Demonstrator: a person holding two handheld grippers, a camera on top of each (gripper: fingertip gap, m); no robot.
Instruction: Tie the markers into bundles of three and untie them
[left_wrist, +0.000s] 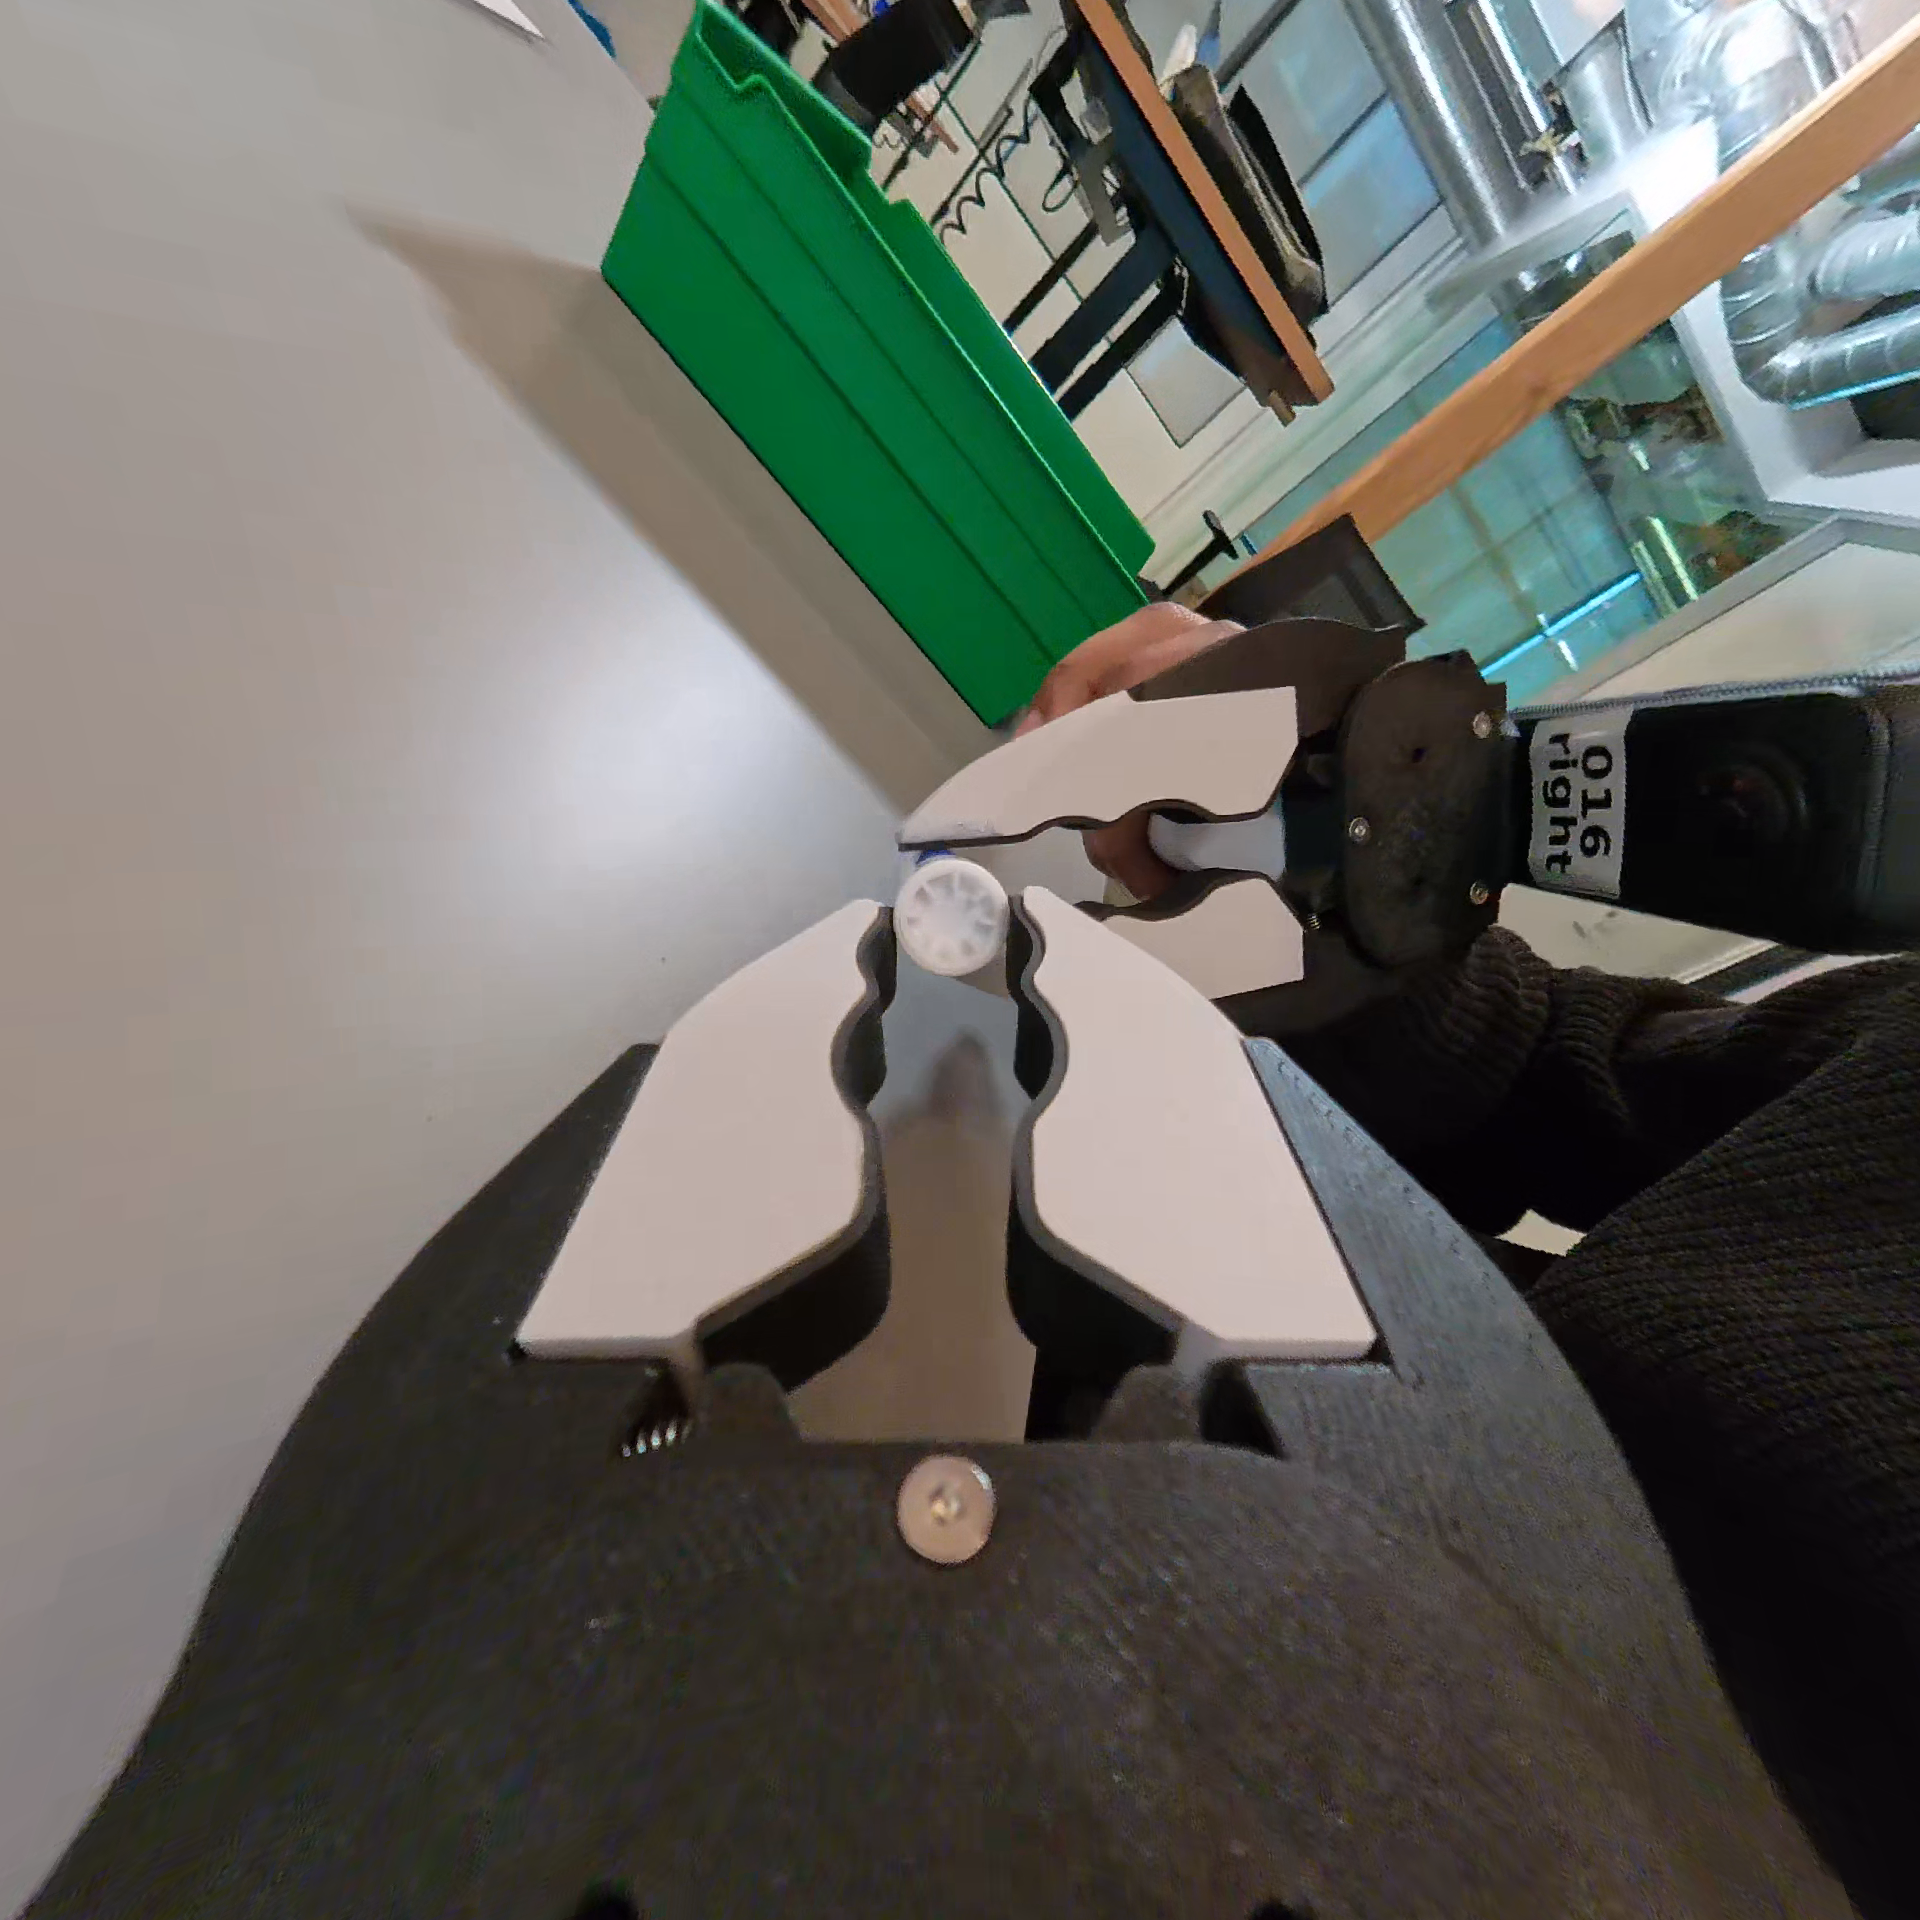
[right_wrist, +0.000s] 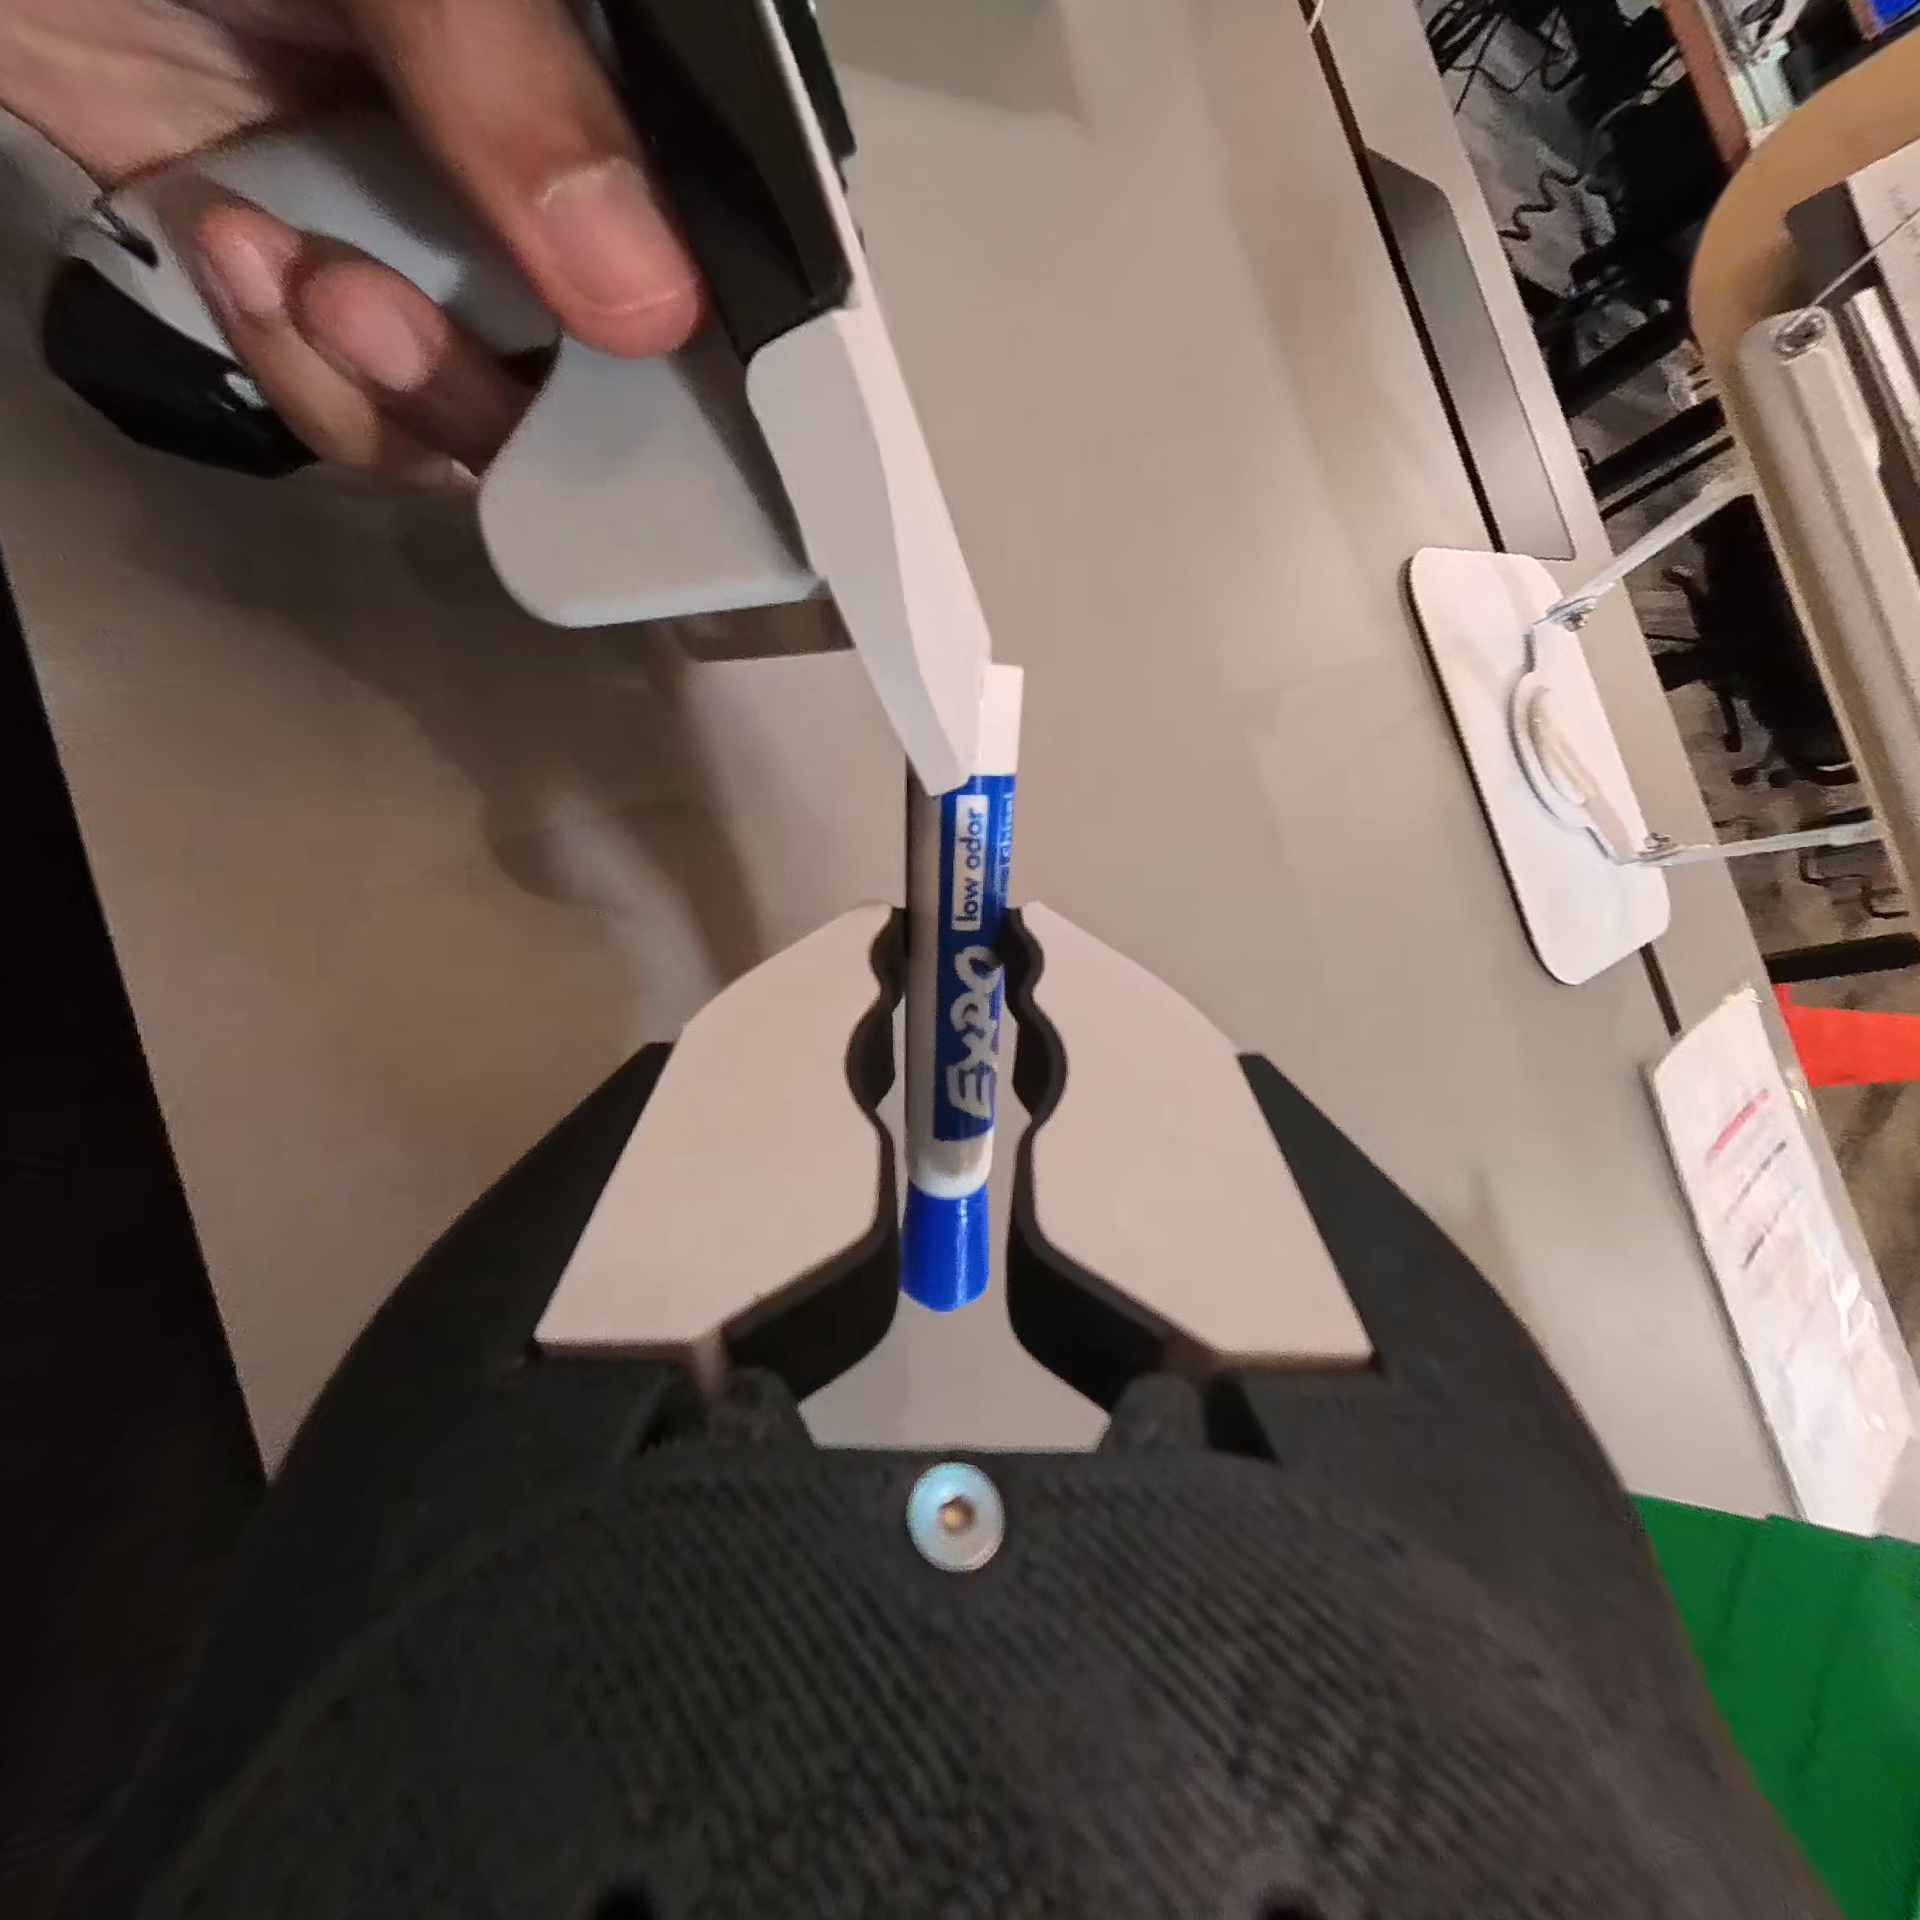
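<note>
A whiteboard marker (right_wrist: 971, 987) with a white barrel, blue label and blue end lies lengthwise between the fingers of my right gripper (right_wrist: 956, 914), which is shut on it. The blue end points toward the gripper's palm. My left gripper (left_wrist: 951, 909) is shut on the marker's round white end (left_wrist: 951, 927) at its fingertips. In the right wrist view the left gripper (right_wrist: 966, 748) comes in from the upper left, held by a hand (right_wrist: 416, 260). In the left wrist view the right gripper (left_wrist: 935, 847) comes in from the right. Both are held above a grey table (left_wrist: 312, 727).
A green bin (left_wrist: 831, 364) stands on the table beyond the grippers, and its corner shows in the right wrist view (right_wrist: 1818, 1714). A white pad with a clear holder (right_wrist: 1527, 758) and a sleeved sheet (right_wrist: 1787, 1247) lie near the table edge. A dark knitted sleeve (left_wrist: 1662, 1195) is at right. My two grippers' fingertips are within a few centimetres of each other.
</note>
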